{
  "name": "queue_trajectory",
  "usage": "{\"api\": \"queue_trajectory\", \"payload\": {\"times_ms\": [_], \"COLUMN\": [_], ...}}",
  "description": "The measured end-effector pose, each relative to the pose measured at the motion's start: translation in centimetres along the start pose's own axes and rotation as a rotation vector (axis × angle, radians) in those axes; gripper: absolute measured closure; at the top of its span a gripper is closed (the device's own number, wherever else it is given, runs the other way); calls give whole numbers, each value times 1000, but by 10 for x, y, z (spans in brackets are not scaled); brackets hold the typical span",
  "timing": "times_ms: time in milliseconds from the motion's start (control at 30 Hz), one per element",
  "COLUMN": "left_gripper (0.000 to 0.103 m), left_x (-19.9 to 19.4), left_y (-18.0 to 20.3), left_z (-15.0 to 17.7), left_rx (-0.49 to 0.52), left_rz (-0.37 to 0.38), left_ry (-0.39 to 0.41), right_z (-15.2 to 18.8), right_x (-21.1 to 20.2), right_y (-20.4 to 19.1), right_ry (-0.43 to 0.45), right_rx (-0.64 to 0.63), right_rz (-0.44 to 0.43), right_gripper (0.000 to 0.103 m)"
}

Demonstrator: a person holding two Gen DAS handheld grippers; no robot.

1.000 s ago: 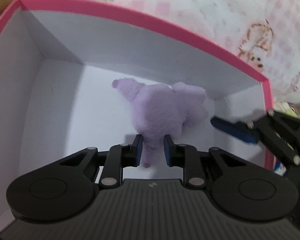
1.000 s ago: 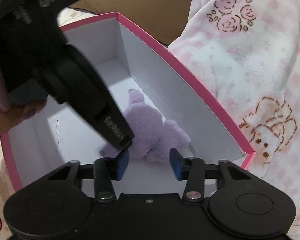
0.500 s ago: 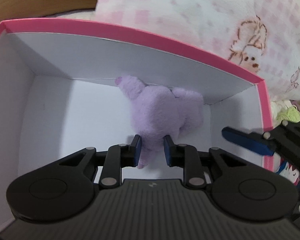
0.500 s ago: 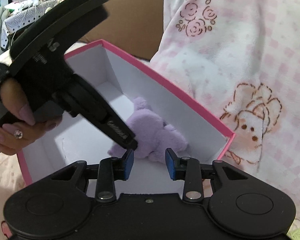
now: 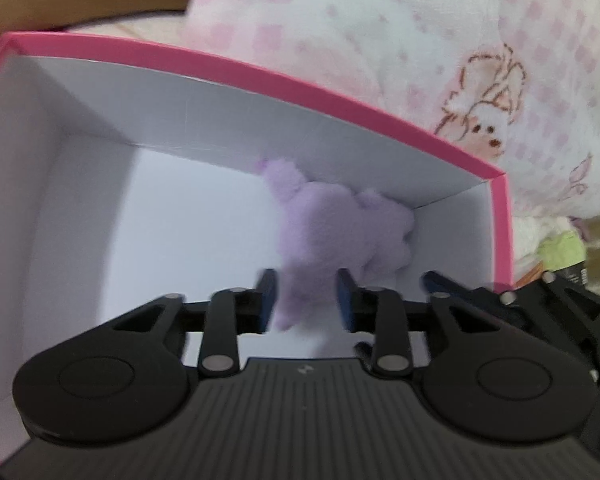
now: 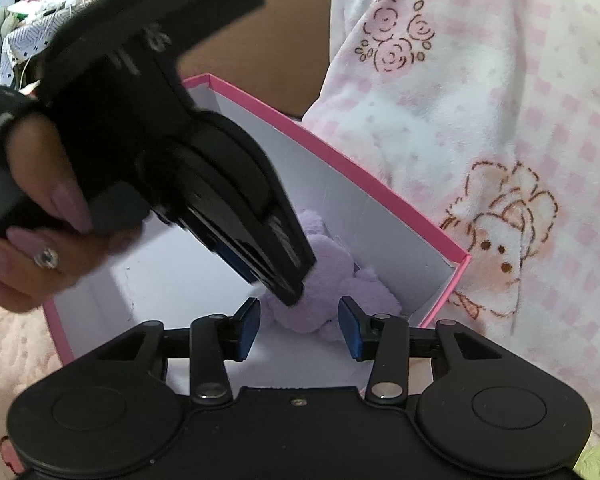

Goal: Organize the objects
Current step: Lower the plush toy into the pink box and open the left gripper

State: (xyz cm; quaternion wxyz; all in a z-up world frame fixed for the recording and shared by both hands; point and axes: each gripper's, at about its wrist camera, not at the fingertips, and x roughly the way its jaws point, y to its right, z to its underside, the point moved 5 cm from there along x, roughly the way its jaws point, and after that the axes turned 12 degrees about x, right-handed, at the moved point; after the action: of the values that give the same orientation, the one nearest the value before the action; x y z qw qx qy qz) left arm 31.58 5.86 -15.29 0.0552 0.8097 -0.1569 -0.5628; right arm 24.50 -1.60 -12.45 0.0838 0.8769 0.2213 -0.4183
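Left gripper (image 5: pixel 306 300) — newly parted around plush (image 5: pixel 340 232)

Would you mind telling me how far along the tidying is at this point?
Done: the purple plush lies in the pink box, against its far wall. In hand: nothing; the left claw has just been opening, its pads clear of the plush, and the right claw has also been opening, empty. Left: a green item lies outside the box; whether it belongs inside is unclear.

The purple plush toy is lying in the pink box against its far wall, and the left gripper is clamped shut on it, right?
Not quite. The purple plush toy does lie in the pink box against its far wall, but the left gripper has just been opening; in the left wrist view its pads stand clear of the toy.
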Motion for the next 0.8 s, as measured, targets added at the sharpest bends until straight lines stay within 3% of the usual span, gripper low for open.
{"api": "queue_trajectory", "payload": {"times_ms": [33,100,133,267,400,433,633,800], "left_gripper": [48,42,42,40,39,39,37,32], "left_x": [-4,-13,-16,-36,-60,-50,-93,-136], "left_y": [0,0,0,-43,-38,-30,-20,-11], "left_z": [2,5,6,35,42,41,51,62], "left_rx": [-3,6,6,-27,67,87,89,115], "left_rz": [-31,-97,-107,-101,-100,-101,-132,-147], "left_ry": [-11,-1,8,26,68,67,93,127], "right_z": [2,2,3,6,11,7,9,10], "right_x": [-6,-10,-11,-18,-32,-28,-53,-80], "right_y": [1,2,2,-1,2,4,2,-11], "right_ry": [5,17,26,34,41,46,72,85], "right_rx": [18,45,56,66,120,137,219,174], "right_rz": [-8,-17,-12,-18,-54,-65,-121,-127], "right_gripper": [51,44,39,37,33,30,17,16]}}
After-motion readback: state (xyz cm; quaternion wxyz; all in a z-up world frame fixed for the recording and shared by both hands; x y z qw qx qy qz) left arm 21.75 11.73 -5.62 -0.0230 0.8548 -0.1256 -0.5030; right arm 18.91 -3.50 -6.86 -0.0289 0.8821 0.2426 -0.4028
